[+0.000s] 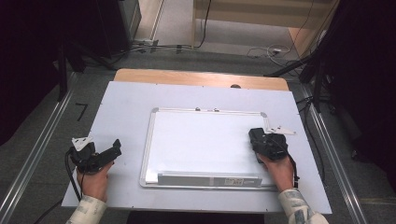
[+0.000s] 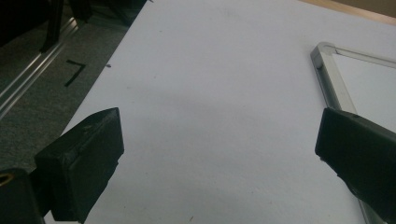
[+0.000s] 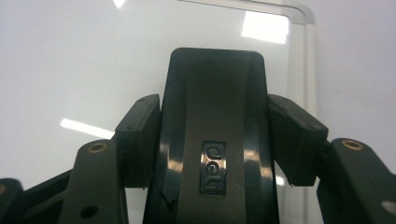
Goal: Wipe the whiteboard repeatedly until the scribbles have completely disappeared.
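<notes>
From the high view, a whiteboard point(image 1: 205, 144) lies flat on the white table point(image 1: 126, 107); the left gripper point(image 1: 109, 151), held in the left hand point(image 1: 95, 179), sits on the table just left of the whiteboard's frame, while the right gripper point(image 1: 257, 137), in the right hand point(image 1: 280, 170), rests over the whiteboard's right edge. In the left gripper view, its jaws stand wide apart with nothing between them, bare table ahead and the whiteboard's corner point(image 2: 327, 51) to the right. In the right gripper view, both jaws press the sides of a black eraser point(image 3: 215, 140) marked "deli", above the whiteboard's surface point(image 3: 70, 60)
</notes>
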Demonstrator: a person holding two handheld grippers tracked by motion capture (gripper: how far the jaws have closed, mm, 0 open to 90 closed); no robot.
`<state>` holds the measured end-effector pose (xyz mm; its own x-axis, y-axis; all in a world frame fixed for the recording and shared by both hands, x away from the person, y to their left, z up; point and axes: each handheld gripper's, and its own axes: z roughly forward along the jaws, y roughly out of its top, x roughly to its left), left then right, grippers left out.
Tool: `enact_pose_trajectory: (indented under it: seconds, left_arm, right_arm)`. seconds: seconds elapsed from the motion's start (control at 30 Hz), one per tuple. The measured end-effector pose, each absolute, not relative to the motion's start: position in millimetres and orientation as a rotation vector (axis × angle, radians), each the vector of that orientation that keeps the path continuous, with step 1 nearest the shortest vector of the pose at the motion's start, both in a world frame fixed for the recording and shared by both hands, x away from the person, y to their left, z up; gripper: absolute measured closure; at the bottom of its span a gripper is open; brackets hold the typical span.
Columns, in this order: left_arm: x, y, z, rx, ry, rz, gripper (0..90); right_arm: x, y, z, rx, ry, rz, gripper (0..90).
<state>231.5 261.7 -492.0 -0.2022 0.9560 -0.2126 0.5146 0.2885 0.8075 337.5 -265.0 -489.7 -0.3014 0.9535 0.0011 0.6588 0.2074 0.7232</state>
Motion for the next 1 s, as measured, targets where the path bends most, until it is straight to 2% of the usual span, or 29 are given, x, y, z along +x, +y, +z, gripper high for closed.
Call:
enact_pose_trajectory:
  seconds: [0.17,0.83,1.0]
  left_arm:
    - [231,261,-492,1.324,1.838,0.775,1.1]
    - [231,262,-492,1.319,1.837,0.772,1.1]
    - [231,263,-493,1.314,1.843,0.773,1.1]
  right_arm:
    - [334,-253,-490,1.428,2.083,0.879,37.6]
    - [345,-260,-490,1.464,2.026,0.863,37.7]
    - [331,-253,-489,1.426,2.082,0.867,37.6]
